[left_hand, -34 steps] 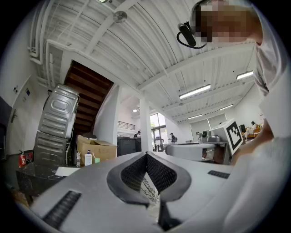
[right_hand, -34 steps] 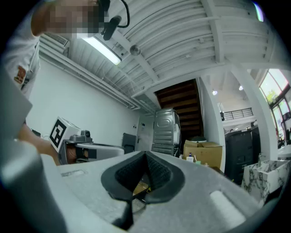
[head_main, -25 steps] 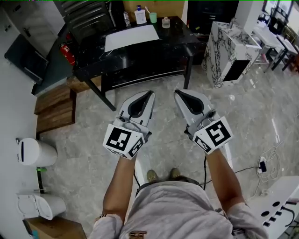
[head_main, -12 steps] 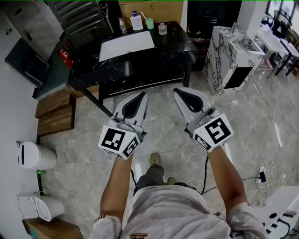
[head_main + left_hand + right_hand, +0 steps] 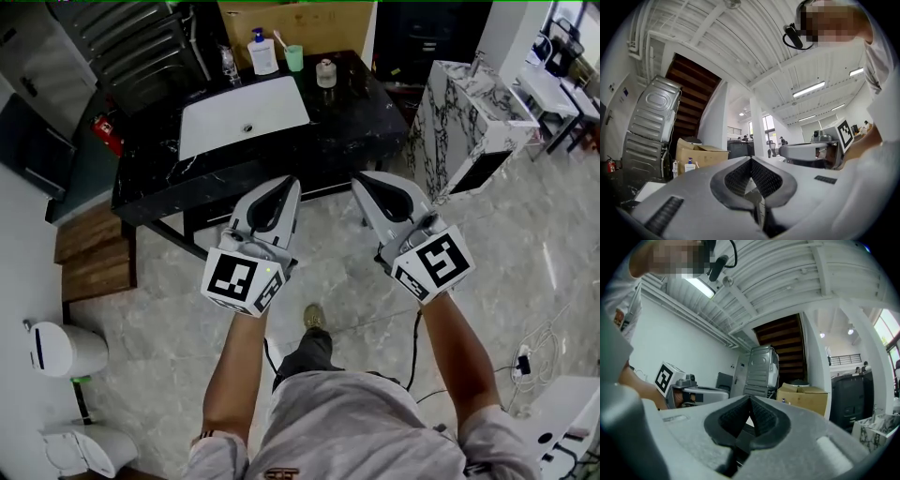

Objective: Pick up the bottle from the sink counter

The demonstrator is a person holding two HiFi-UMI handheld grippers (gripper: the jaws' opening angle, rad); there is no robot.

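Observation:
A white pump bottle point(image 5: 262, 53) with a blue top stands at the back edge of the black sink counter point(image 5: 361, 112), behind the white basin point(image 5: 244, 117). It also shows small and far off in the left gripper view as the bottle point(image 5: 689, 165). My left gripper point(image 5: 287, 182) and right gripper point(image 5: 360, 178) are held side by side over the floor, short of the counter's front edge. Both point toward it, and both are shut with nothing between their jaws. The left gripper point(image 5: 751, 159) and the right gripper point(image 5: 750, 398) show their pads meeting.
A green cup point(image 5: 294, 58) with a toothbrush, a small jar point(image 5: 325, 72) and a faucet point(image 5: 228, 64) share the counter's back edge. A marble-patterned block point(image 5: 469, 103) stands to the right. Wooden steps point(image 5: 94, 258) and white toilets point(image 5: 61, 347) are at the left. A cable point(image 5: 534, 347) lies on the floor.
The person has stepped toward the counter, so it now lies closer and lower in the head view. Both grippers stay shut and side by side.

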